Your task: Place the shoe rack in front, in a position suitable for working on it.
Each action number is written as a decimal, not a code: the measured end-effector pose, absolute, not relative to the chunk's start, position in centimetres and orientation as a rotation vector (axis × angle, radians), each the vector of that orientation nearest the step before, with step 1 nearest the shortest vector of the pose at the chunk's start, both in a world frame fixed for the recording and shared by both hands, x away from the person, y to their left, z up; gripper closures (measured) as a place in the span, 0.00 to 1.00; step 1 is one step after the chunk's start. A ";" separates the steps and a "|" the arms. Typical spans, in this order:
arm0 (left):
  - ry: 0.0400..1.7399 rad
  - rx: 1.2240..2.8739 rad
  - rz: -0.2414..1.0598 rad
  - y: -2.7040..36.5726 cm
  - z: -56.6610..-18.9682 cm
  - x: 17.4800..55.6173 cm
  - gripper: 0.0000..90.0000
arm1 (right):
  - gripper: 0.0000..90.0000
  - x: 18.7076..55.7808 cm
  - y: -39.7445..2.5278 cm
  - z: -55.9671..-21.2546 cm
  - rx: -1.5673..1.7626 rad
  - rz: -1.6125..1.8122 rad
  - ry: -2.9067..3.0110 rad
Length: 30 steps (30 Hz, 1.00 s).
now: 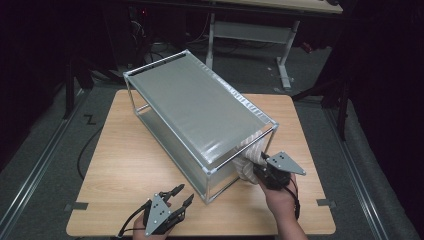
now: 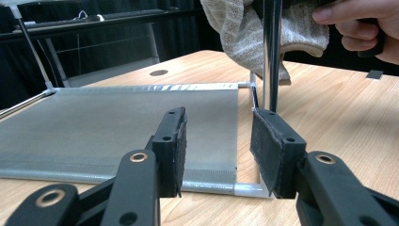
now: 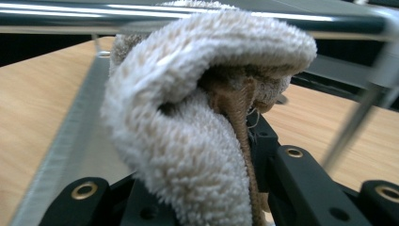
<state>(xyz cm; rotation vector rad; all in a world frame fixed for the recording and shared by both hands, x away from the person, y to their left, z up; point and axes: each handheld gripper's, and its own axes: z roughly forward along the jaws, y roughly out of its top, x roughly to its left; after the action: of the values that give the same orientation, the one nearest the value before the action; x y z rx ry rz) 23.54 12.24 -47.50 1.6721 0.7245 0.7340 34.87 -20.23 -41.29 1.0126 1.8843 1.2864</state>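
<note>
On the light wooden table (image 1: 125, 165) stands a silver metal rack (image 1: 200, 107). The right gripper (image 1: 267, 172) pinches a fluffy beige towel (image 1: 248, 155) at the rack's near end; push slowly under the bar. The left gripper (image 1: 175, 200) waits, jaws apart.

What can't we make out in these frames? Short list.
- Right gripper jaws: high view, towel and the gripper's grey plate cover them; right gripper view, towel wraps over them.
- Lower shelf of the rack: high view, mostly hidden under the top panel.
- Person's left hand: high view, cut off by the bottom edge behind the left gripper.
- Rack's top bar: right gripper view, blurred, too close.
</note>
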 end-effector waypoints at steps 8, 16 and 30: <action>0.720 1.680 0.725 12.0 -47.6 23.6 0.62 | 0.78 36.3 -24.2 -41.7 1.195 1.282 1.792; 0.717 1.686 0.717 11.8 -47.7 23.7 0.62 | 0.79 35.9 -23.7 -41.5 1.147 1.287 1.799; 0.720 1.688 0.720 11.9 -47.7 25.0 0.62 | 0.78 30.6 -18.6 -41.0 0.897 1.331 1.966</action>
<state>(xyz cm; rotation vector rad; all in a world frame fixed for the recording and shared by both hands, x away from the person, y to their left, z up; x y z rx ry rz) 24.99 11.92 -47.72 1.6883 0.7204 0.7200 30.63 -18.64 -41.03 0.8970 1.9663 1.3307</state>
